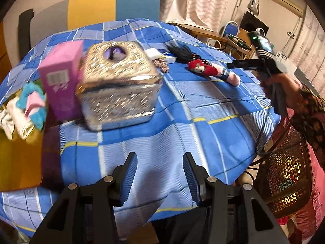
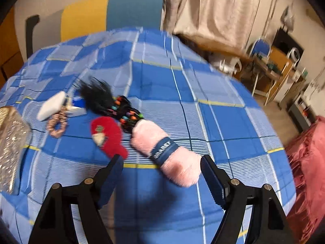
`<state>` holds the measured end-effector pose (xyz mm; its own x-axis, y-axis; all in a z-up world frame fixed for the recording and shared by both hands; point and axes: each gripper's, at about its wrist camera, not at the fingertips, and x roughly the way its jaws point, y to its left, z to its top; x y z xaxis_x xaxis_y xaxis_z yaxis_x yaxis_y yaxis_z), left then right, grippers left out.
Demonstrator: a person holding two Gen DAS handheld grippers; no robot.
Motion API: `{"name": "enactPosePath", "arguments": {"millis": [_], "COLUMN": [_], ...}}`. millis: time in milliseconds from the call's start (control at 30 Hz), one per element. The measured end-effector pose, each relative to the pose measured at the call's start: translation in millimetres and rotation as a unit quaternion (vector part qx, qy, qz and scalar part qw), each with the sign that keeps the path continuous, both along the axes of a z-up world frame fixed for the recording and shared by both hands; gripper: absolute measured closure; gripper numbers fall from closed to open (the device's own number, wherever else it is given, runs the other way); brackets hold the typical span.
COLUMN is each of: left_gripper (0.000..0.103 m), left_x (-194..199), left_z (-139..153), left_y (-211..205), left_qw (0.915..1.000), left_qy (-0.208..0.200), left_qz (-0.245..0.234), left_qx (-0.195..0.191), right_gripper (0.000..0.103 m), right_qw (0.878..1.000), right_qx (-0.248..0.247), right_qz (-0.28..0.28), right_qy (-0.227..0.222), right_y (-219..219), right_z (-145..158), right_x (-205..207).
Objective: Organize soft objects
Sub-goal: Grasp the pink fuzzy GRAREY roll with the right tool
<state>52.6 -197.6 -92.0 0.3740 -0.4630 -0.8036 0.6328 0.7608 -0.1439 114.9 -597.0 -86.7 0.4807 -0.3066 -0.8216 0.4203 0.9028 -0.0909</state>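
On my far left, in the left wrist view, a heap of small cloths [image 1: 26, 109] in white, pink and turquoise lies at the table edge. Just beside it stands a pink carton [image 1: 61, 79], touching a glittery gold box [image 1: 119, 85] with a round hole in its lid. All of it sits on the blue checked cloth [image 1: 162, 138] that covers the table.

My left gripper [image 1: 160, 174] hangs over bare cloth, its fingers released and parted, nothing between them.

Past the gold box I see a white pad [image 2: 51, 106] and a pinkish hair scrunchie [image 2: 57, 126], which touch each other. Next comes a black tuft of hair [image 2: 97, 97], then a black piece with coloured beads [image 2: 128, 116], and a red mitten-shaped soft toy [image 2: 107, 136] just beside it. A fluffy pink roll [image 2: 162, 152] with a blue band lies at a slant, one end against the beaded piece.

My right gripper [image 2: 161, 169] is spread wide, grasping nothing. The near end of the pink roll lies between its fingertips, the pads clear of it. The red toy's tip is close to the left finger [image 2: 113, 168].

At the far right a red cushion [image 2: 306, 162] shows beyond the table.
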Motion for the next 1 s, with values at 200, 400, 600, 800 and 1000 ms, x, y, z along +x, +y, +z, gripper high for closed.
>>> {"name": "enactPosePath", "arguments": {"millis": [200,400,600,800,1000], "left_gripper": [0.056,0.056,0.056,0.056,0.056], "left_x": [13,20,35,59,89], "left_z": [8,19,30,30,15], "left_y": [-33,-73,-115,-154,-184], "left_qw": [0.9999,0.9992,0.9985,0.9989,0.999], "left_qy": [0.007,-0.001,-0.009,0.012,0.04], "left_qz": [-0.013,-0.038,-0.047,-0.032,-0.002], "left_qx": [-0.006,-0.011,-0.025,-0.032,-0.018], "right_gripper": [0.024,0.035,0.062,0.064,0.058], "right_qw": [0.998,0.998,0.998,0.994,0.998], "right_qx": [-0.005,0.012,0.021,0.093,0.055], "right_qz": [0.035,0.035,0.005,-0.057,-0.008], "right_qy": [0.047,0.05,0.053,0.018,0.029], "right_y": [-15,-24,-17,-5,14], "right_z": [-31,-48,-33,-14,-31], "right_x": [25,28,12,-26,-29]}}
